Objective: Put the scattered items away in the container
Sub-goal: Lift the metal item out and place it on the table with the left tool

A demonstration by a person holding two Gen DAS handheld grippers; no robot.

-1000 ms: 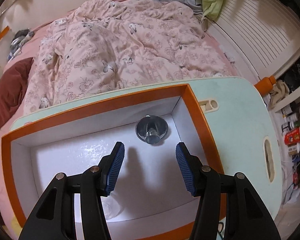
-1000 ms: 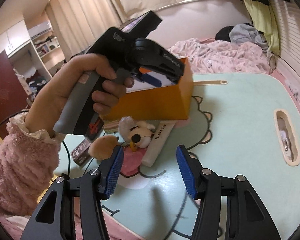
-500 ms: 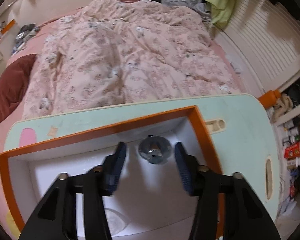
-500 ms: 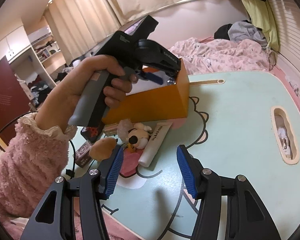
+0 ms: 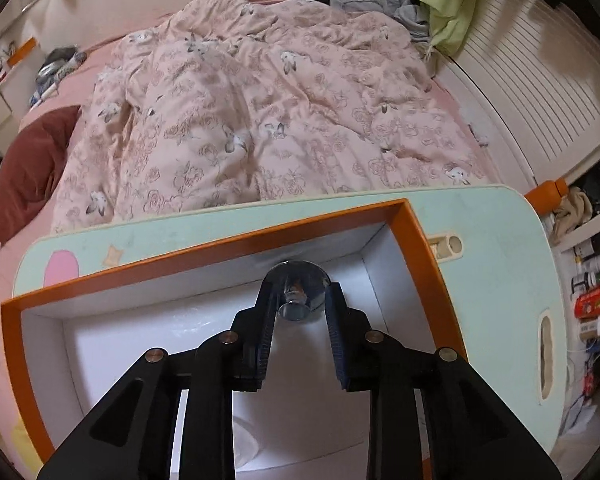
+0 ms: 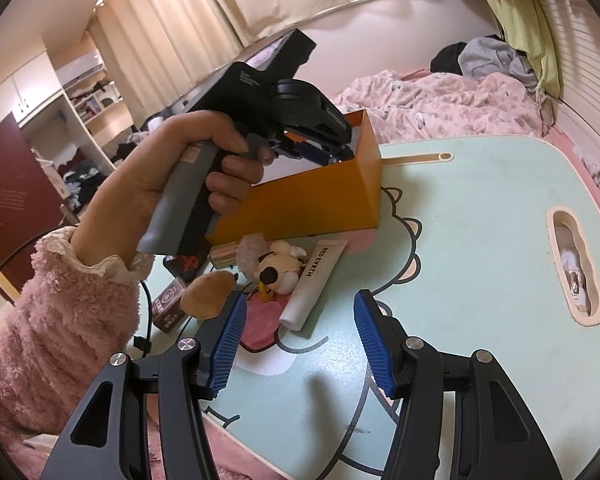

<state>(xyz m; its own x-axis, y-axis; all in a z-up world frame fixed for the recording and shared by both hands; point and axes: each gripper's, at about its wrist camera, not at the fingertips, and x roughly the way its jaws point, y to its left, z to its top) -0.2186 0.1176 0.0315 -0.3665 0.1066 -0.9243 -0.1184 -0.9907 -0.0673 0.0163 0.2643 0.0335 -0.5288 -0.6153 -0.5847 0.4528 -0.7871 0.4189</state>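
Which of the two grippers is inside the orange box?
The left gripper: its jaws reach down into the orange box around a shiny metal piece. The right gripper hovers open above the table.

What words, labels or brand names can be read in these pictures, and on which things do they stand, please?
"RED EARTH": on the white tube lying on the table.
Small dark box: print too small to read.
Left gripper body: embossed lettering, blurred.
Shelf packages: unreadable.

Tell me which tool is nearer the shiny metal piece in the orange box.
Left. The left tool is inside the orange box, its fingers flanking the shiny metal piece. The right tool hovers open over the table, outside the box.
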